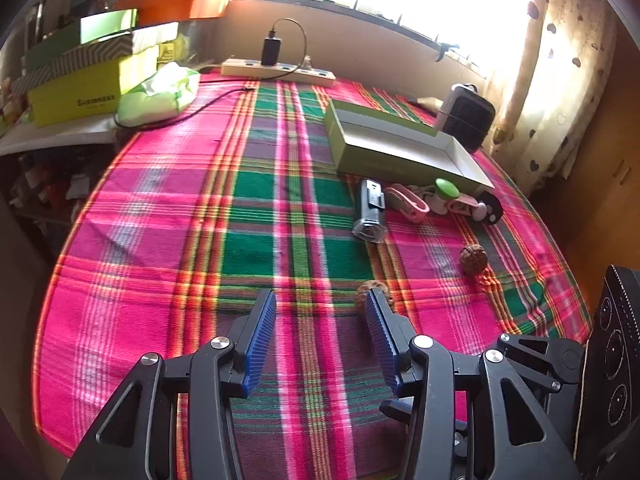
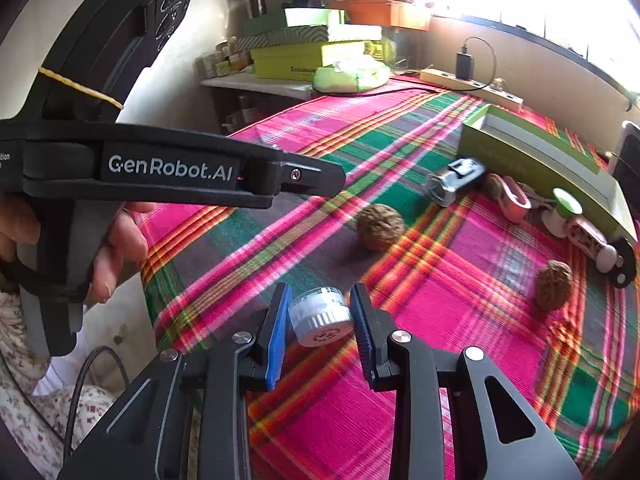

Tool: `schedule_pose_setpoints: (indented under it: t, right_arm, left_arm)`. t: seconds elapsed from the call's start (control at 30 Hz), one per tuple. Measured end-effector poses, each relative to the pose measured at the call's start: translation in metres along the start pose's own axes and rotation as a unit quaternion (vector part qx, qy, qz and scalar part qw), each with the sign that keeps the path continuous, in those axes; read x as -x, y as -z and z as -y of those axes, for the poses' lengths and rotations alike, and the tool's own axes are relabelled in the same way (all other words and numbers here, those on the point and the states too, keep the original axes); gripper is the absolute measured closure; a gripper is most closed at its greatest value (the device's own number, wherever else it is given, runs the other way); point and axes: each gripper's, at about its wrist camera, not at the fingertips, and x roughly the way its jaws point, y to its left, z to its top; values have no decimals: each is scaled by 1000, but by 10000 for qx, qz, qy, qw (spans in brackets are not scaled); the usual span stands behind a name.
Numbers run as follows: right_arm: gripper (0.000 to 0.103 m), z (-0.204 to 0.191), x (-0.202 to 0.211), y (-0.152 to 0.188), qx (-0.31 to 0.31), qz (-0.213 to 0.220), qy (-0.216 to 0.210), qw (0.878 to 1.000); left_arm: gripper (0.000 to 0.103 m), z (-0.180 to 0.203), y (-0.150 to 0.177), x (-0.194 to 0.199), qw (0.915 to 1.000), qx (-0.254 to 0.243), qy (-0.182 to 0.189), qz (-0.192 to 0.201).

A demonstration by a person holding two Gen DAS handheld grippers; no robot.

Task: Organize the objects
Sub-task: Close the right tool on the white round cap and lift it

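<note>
Right gripper [image 2: 320,312] jaws clamped on small white jar [image 2: 320,316], round, may squirt out; left gripper [image 1: 320,320] jaws apart, empty.

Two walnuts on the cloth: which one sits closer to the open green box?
The walnut on the right in the right wrist view, just short of the clutter along the green box. The other walnut lies farther out on the open cloth.

Left wrist view: low, close over the plaid tablecloth [image 1: 160,216], facing the window wall. Right wrist view: beside it, angled down likewise. Shared: green box [image 1: 384,148] [image 2: 532,152], power strip [image 1: 276,72] [image 2: 472,84], walnuts.
</note>
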Motion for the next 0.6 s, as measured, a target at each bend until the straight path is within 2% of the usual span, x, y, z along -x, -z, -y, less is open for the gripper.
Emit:
schedule_pose_setpoints:
  t: [0.2, 0.3, 0.4, 0.6]
  right_arm:
    - [71, 18, 14, 8, -221, 62, 259, 9994]
    - [71, 28, 20, 10, -433, 115, 365, 9983]
    - [71, 36, 26, 11, -550, 184, 468, 9972]
    - [71, 49, 32, 15, -717, 264, 565, 9955]
  left_arm:
    - [58, 22, 1, -10, 9986, -498, 189, -7]
    - [58, 32, 1, -18, 9972, -735, 101, -53]
    - [58, 39, 3, -25, 9955, -941, -141, -53]
    - [58, 45, 2, -34, 9938, -1091, -197, -130]
